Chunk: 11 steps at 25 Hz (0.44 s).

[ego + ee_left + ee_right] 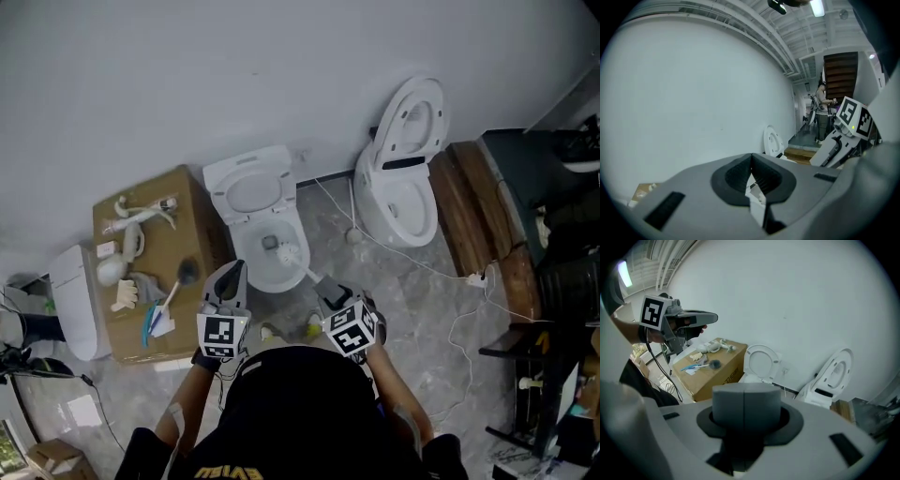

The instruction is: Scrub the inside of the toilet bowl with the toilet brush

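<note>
The white toilet (pixel 246 192) stands against the wall with its seat lid up and its bowl (pixel 267 265) open below me. The toilet brush (pixel 291 253) has its white head inside the bowl, near the dark drain. Its handle slants down and right into my right gripper (pixel 328 287), which is shut on it. In the right gripper view the grey handle end (pixel 746 404) fills the space between the jaws. My left gripper (pixel 232 272) hovers at the bowl's left front rim, shut, its fingertips meeting with nothing in them.
A second toilet (pixel 405 173) with raised lid stands to the right. Left of the bowl, a cardboard box (pixel 192 202) carries a dark-headed brush (pixel 186 274) and white fittings. A white cable (pixel 412 258) trails over the tiled floor. A wooden platform (pixel 473 202) lies far right.
</note>
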Available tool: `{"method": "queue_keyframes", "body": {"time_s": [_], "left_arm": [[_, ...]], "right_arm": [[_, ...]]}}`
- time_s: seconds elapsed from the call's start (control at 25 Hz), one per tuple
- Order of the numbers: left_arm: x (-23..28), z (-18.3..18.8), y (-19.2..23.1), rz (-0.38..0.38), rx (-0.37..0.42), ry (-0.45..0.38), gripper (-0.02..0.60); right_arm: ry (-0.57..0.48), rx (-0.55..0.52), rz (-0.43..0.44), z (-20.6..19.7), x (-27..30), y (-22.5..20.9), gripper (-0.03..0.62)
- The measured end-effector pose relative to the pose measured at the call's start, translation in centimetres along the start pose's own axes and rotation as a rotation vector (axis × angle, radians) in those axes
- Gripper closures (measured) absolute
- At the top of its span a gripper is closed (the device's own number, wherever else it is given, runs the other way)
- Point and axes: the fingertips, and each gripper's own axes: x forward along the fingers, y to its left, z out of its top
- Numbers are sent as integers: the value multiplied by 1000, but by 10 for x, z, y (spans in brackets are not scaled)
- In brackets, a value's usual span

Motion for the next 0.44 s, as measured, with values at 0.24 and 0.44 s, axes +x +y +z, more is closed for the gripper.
{"method": "queue_keyframes", "body": {"time_s": [0.24, 0.44], "left_arm": [[-4, 2, -11, -39, -3, -29, 571], [-32, -5, 20, 7, 14, -25, 571]], "right_arm": [[-6, 1, -11, -4, -12, 2, 443], [-38, -50, 65, 18, 6, 34, 443]]}}
